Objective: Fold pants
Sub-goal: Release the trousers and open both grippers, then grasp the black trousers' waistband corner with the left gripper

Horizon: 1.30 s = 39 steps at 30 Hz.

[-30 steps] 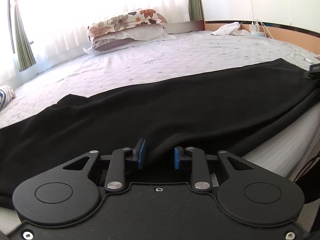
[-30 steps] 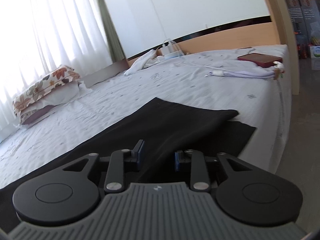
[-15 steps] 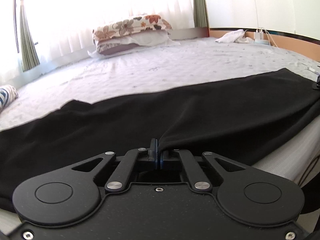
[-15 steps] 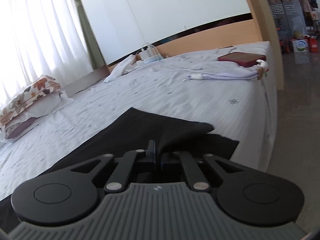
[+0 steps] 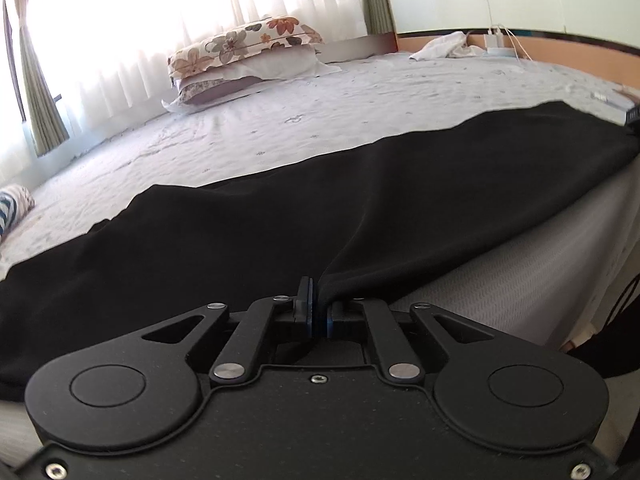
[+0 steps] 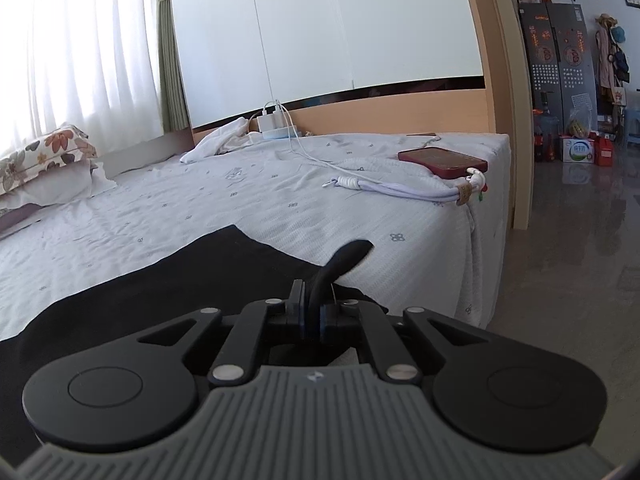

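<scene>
Left wrist view first: at the far left of the frame a striped cushion (image 5: 14, 200) peeks in, and a stack of floral pillows (image 5: 244, 40) sits at upper centre against the bright curtain (image 5: 132, 20). Across the middle, from lower left to upper right, the black pants (image 5: 320, 216) lie spread over the pale bed sheet (image 5: 320, 108), their near edge running along the mattress side. At bottom centre the left gripper (image 5: 319, 312) pinches that near edge: cloth rises in a taut ridge from between the blue pads (image 5: 307, 312), and the jaws are easing apart slightly while the fabric is still caught between them.

Right wrist view, again from the left: pillows at the left edge, then a white garment (image 6: 216, 140) and a charger (image 6: 274, 122) by the headboard, a red phone (image 6: 442, 160) with a white cable at right. The pants (image 6: 180, 280) fill the lower left, ending near the middle of the frame. The right gripper (image 6: 316, 312) holds a bunched corner of them, a dark tongue of cloth sticking up and curling to the right above the fingers; its jaws are opening, though the fold looks still clamped, as far as the dark cloth against dark fingers lets me judge.

The fabric seems soft, light and limp, draping without stiffness and likely a little slippery, so it should sag between two holds. Edges and corners are the sensible places to grip, taken deep enough that a thin layer cannot slide out.
</scene>
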{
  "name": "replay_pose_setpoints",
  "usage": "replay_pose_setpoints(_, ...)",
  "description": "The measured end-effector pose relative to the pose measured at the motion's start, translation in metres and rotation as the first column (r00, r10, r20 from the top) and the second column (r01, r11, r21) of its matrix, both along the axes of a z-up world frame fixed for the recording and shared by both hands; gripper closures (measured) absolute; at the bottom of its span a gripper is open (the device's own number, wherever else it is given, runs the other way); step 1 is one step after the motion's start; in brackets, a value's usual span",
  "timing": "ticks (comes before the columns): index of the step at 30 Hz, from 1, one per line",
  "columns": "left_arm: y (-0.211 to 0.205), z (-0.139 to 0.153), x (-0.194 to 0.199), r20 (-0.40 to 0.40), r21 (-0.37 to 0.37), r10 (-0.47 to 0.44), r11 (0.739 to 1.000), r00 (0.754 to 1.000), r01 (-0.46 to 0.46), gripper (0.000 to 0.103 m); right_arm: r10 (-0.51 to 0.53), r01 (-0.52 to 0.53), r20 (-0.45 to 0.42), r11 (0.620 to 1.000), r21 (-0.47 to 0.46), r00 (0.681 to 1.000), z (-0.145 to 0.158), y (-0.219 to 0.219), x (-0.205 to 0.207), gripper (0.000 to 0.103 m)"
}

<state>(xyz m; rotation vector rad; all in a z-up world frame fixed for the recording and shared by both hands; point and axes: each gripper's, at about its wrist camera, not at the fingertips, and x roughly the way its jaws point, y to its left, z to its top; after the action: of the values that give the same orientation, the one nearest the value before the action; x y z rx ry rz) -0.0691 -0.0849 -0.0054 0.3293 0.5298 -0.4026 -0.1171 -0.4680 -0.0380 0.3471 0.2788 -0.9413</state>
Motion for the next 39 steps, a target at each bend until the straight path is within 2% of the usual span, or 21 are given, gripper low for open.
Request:
replay_pose_setpoints(1,0.004,0.003,0.001,-0.016,-0.025,0.006,1.0,1.0,-0.006,0.085,-0.014,0.014,-0.005,1.0,-0.002,1.0,0.002,0.001,0.0,0.053)
replay_pose_setpoints(2,0.008,0.005,0.002,-0.028,-0.049,0.015,0.999,1.0,-0.016,0.07,-0.021,0.021,-0.008,1.0,-0.007,1.0,0.004,0.002,-0.001,0.045)
replay_pose_setpoints(3,0.013,0.009,0.002,-0.036,-0.072,0.023,0.997,0.999,-0.026,0.063,-0.024,0.024,-0.008,1.0,-0.014,1.0,0.007,0.004,-0.002,0.033)
replay_pose_setpoints(4,0.018,0.011,0.002,-0.04,-0.089,0.03,0.995,0.999,-0.033,0.053,-0.031,0.031,-0.006,0.999,-0.026,0.999,0.011,0.006,-0.004,0.03)
replay_pose_setpoints(5,0.024,0.016,0.003,-0.041,-0.106,0.037,0.994,0.998,-0.041,0.05,-0.036,0.036,-0.007,0.999,-0.038,0.999,0.014,0.01,-0.005,0.028)
replay_pose_setpoints(7,0.036,0.022,0.001,-0.041,-0.123,0.039,0.991,0.998,-0.044,0.042,-0.037,0.036,-0.007,0.997,-0.069,0.999,0.021,0.021,-0.008,0.017)
replay_pose_setpoints(11,0.072,0.036,0.002,-0.035,-0.17,0.09,0.981,0.995,-0.095,0.012,0.027,-0.025,0.008,0.988,-0.152,1.0,0.034,0.053,-0.009,0.002)
replay_pose_setpoints(14,0.109,0.046,0.007,-0.052,-0.23,0.17,0.957,0.984,-0.177,0.008,0.12,-0.116,0.011,0.974,-0.194,0.993,0.041,0.081,-0.001,0.0)
replay_pose_setpoints(17,0.156,0.05,0.018,-0.07,-0.295,0.32,0.898,0.945,-0.326,0.006,0.279,-0.272,0.014,0.945,-0.181,0.96,0.042,0.111,0.014,0.0)
replay_pose_setpoints(18,0.173,0.049,0.023,-0.076,-0.313,0.379,0.869,0.922,-0.383,0.006,0.333,-0.326,0.014,0.93,-0.171,0.943,0.041,0.122,0.022,0.0)
replay_pose_setpoints(20,0.206,0.047,0.033,-0.095,-0.336,0.506,0.795,0.858,-0.506,0.006,0.41,-0.404,0.007,0.902,-0.154,0.912,0.036,0.143,0.036,0.0)
replay_pose_setpoints(23,0.256,0.043,0.047,-0.117,-0.385,0.658,0.66,0.744,-0.645,0.006,0.489,-0.487,-0.017,0.864,-0.123,0.872,0.027,0.175,0.058,0.0)
replay_pose_setpoints(25,0.288,0.04,0.054,-0.138,-0.433,0.72,0.574,0.68,-0.695,0.006,0.535,-0.535,-0.037,0.837,-0.112,0.844,0.02,0.196,0.07,0.0)
replay_pose_setpoints(27,0.317,0.036,0.062,-0.19,-0.457,0.776,0.472,0.601,-0.754,0.007,0.566,-0.57,-0.068,0.814,-0.111,0.822,0.015,0.214,0.079,0.0)
replay_pose_setpoints(30,0.352,0.03,0.061,-0.252,-0.461,0.857,0.302,0.45,-0.834,0.01,0.589,-0.599,-0.113,0.792,-0.117,0.8,0.009,0.232,0.09,0.0)
replay_pose_setpoints(31,0.36,0.026,0.057,-0.273,-0.469,0.864,0.264,0.422,-0.843,0.012,0.592,-0.605,-0.125,0.788,-0.12,0.796,0.007,0.236,0.091,0.0)
replay_pose_setpoints(33,0.374,0.016,0.045,-0.341,-0.515,0.842,0.204,0.418,-0.832,0.025,0.588,-0.606,-0.149,0.785,-0.131,0.795,0.005,0.242,0.094,0.0)
replay_pose_setpoints(34,0.379,0.008,0.036,-0.396,-0.55,0.815,0.159,0.423,-0.82,0.038,0.586,-0.605,-0.16,0.784,-0.136,0.795,0.004,0.243,0.095,0.0)
replay_pose_setpoints(36,0.392,-0.002,0.026,-0.461,-0.624,0.77,0.071,0.44,-0.778,0.04,0.589,-0.61,-0.168,0.782,-0.13,0.791,0.003,0.243,0.096,0.0)
replay_pose_setpoints(38,0.406,-0.006,0.025,-0.484,-0.686,0.735,0.019,0.476,-0.728,0.04,0.592,-0.612,-0.169,0.782,-0.115,0.788,0.003,0.241,0.096,0.0)
replay_pose_setpoints(39,0.415,-0.01,0.027,-0.506,-0.707,0.711,-0.017,0.488,-0.707,0.04,0.593,-0.613,-0.17,0.783,-0.11,0.787,0.003,0.241,0.098,0.0)
